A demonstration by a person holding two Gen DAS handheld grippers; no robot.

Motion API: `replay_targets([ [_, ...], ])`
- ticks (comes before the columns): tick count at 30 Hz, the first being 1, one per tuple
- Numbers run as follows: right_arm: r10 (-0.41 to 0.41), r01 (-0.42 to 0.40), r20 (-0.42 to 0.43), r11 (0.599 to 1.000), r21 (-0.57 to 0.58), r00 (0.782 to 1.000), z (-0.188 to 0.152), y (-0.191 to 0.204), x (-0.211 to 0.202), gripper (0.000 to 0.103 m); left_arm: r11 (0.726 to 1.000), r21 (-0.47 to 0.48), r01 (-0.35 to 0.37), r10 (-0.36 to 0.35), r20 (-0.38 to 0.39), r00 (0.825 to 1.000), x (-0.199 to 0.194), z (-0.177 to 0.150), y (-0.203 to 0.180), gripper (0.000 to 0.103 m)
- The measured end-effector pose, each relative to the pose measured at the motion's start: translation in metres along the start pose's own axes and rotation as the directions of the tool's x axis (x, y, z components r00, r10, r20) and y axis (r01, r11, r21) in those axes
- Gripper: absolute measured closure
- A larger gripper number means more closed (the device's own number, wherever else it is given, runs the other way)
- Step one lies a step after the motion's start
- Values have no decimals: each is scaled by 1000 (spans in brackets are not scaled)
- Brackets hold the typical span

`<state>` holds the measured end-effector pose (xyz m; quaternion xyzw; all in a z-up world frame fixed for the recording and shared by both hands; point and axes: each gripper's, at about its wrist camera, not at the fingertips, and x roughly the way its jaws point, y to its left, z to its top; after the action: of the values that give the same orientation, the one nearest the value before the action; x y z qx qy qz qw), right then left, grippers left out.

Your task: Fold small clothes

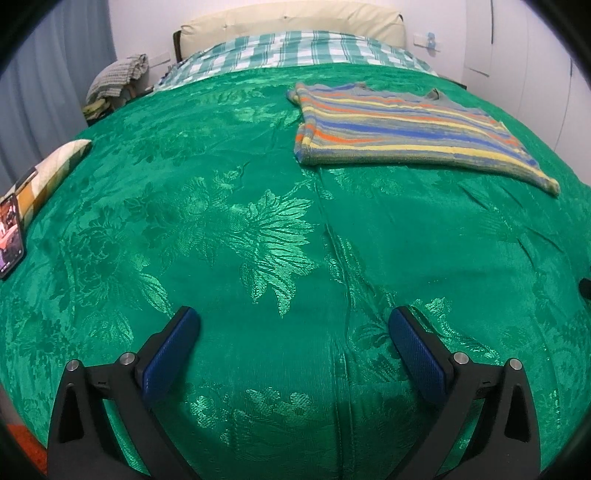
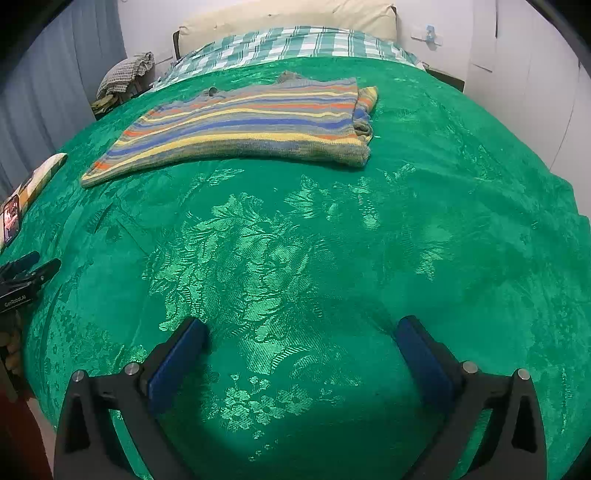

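Left gripper (image 1: 293, 321), right gripper (image 2: 301, 330) both spread, empty; striped sweater (image 1: 402, 129) folded on green bedspread (image 1: 240, 229)

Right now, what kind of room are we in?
Most likely a bedroom: a bed under a shiny green floral bedspread, a cream padded headboard behind a green-and-white checked sheet, and a folded striped knit top lying on the bedspread.

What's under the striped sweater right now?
The striped sweater lies flat on the green bedspread, one side folded under along its right edge. Whether anything else is beneath it cannot be seen. Both grippers are open, clear of it.
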<state>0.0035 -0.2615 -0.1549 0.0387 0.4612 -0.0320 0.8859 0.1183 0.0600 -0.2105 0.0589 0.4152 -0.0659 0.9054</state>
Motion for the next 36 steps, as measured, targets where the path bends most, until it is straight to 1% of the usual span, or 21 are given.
replay_targets([
  [36,-1,1,13,1000,-2,1000,-2,-2,-1,0,1000,-1,-1,1,3,1000,1,-1,-1,1],
])
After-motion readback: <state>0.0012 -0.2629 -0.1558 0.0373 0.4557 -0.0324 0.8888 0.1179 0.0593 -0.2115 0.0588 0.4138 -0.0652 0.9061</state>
